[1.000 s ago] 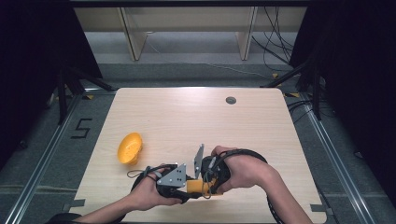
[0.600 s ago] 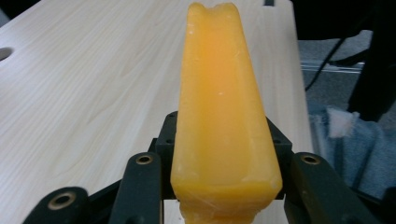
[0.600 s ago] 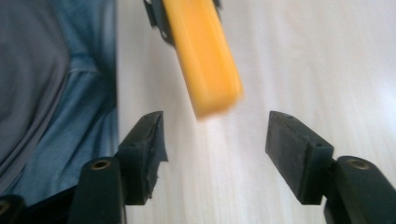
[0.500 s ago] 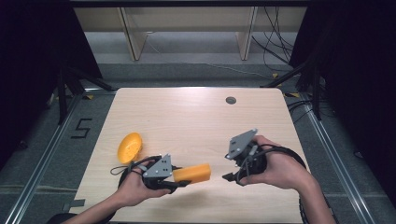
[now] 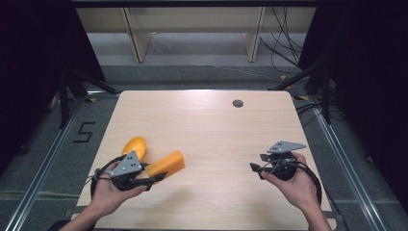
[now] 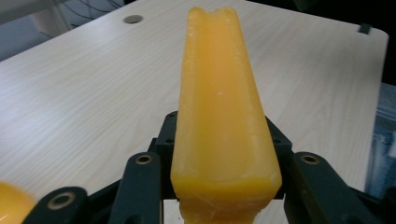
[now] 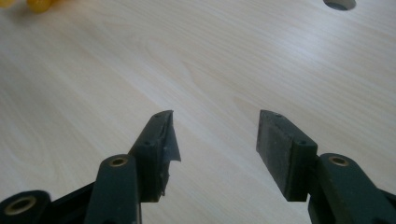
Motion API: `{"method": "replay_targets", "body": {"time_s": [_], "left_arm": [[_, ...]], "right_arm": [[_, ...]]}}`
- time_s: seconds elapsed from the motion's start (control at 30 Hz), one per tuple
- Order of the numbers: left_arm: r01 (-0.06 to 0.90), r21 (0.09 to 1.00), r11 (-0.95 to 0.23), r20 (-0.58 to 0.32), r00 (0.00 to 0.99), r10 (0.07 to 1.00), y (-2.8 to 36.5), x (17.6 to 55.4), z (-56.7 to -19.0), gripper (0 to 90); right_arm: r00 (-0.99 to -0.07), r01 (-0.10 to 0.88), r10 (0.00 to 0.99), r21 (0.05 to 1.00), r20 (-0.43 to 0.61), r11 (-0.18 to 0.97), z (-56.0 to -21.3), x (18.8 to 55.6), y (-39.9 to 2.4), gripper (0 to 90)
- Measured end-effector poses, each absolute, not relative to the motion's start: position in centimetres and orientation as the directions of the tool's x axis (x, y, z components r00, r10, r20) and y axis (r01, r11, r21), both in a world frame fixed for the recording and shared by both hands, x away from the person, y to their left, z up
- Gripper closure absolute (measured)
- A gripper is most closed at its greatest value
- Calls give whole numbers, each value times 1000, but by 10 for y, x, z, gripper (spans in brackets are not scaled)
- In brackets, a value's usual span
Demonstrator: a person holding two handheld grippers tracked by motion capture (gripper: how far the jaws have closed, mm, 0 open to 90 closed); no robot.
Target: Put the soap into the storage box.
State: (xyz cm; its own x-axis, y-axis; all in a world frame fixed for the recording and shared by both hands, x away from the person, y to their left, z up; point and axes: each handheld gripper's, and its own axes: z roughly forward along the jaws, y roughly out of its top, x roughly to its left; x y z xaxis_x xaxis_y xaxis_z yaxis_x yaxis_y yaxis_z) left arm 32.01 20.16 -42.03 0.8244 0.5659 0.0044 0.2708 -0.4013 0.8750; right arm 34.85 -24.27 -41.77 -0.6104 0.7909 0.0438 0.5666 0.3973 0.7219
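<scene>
An orange wedge-shaped block point(image 5: 166, 164), waxy and slightly translucent, is shown clamped between the two black jaws of the left gripper point(image 5: 153, 178) at the near left part of the table point(image 5: 207, 125). In the left gripper view the block point(image 6: 223, 116) is seen end-on along its length, rising from between the jaws and pointing toward the far side of the tabletop (its far end is notched and uneven). Whether the block touches the wood cannot be told.

Just beside the block, on its far left, a rounded orange-yellow object point(image 5: 134, 146) is seen lying on the table; a sliver of it point(image 6: 11, 205) is caught at the lower left corner of the left gripper view.

The left gripper is held in the person's left hand point(image 5: 108, 192), with its grey three-cornered plate uppermost.

The right gripper point(image 5: 254, 168) is held in the right hand point(image 5: 293, 185) at the near right, well apart from the block. Its jaws are shown parted wide with nothing between them, above bare wood point(image 7: 215, 140).

A round grommet hole point(image 5: 237, 103) is marked near the table's far edge. Black cables point(image 5: 281, 43) lie on the floor beyond.
</scene>
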Motion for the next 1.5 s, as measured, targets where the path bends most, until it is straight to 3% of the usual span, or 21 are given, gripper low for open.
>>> {"method": "replay_targets", "body": {"time_s": [0.23, 0.43, 1.0, 1.5], "left_arm": [[344, 892, -294, -34, 699, 714, 238, 321, -416, 604], [361, 900, -244, -41, 626, 778, 252, 322, -414, 604], [385, 911, -146, -70, 493, 867, 271, 326, -417, 604], [470, 880, -74, -61, 266, 962, 271, 358, -437, 603]], "right_arm": [[-548, 592, 834, 731, 58, 339, -431, 342, -246, 471], [-499, 570, 866, 764, 32, 301, -437, 337, -247, 472], [-473, 572, 881, 768, 21, 289, -436, 336, -253, 473], [-470, 587, 882, 758, 34, 283, -436, 338, -254, 472]]}}
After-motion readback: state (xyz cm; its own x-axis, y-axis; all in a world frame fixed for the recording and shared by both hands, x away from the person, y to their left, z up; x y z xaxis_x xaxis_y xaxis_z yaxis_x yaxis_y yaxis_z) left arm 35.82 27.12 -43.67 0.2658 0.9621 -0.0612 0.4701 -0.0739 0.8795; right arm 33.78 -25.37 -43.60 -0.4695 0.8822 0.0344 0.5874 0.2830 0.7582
